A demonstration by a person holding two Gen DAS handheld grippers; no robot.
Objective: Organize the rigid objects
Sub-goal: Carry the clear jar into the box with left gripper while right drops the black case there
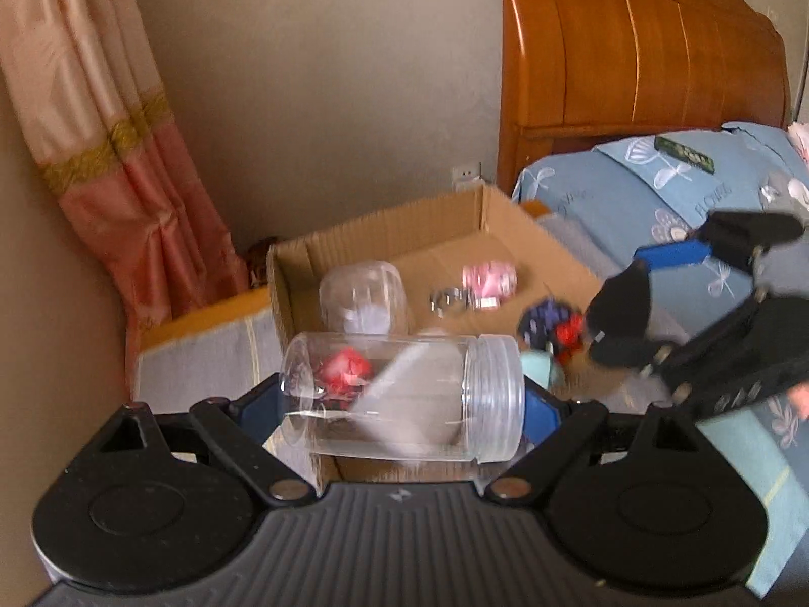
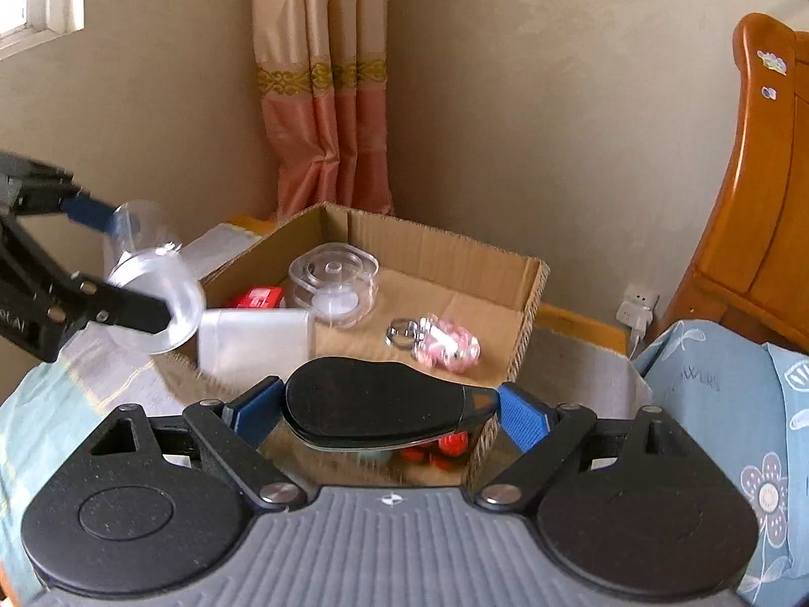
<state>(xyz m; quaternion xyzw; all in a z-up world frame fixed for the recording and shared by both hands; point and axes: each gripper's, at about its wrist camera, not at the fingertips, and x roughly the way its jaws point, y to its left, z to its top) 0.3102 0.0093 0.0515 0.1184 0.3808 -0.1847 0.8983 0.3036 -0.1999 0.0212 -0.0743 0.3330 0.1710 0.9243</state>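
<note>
- My left hand-held gripper (image 1: 404,399) has a ribbed grey body, black linkage arms with silver pivot screws, and blue finger pads (image 1: 538,412).
- My right hand-held gripper (image 2: 387,412) matches: two round black discs, triangular cut-outs, a small white emblem on the grey ribbing.

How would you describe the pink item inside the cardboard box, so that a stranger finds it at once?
Start at the open brown cardboard box that stands in front of the pink curtain. On its floor, toward the side nearest the wooden headboard, lies a small pink and white bundle beside a metal ring. It is the only pink thing there; its neighbours are clear plastic or red.
</note>
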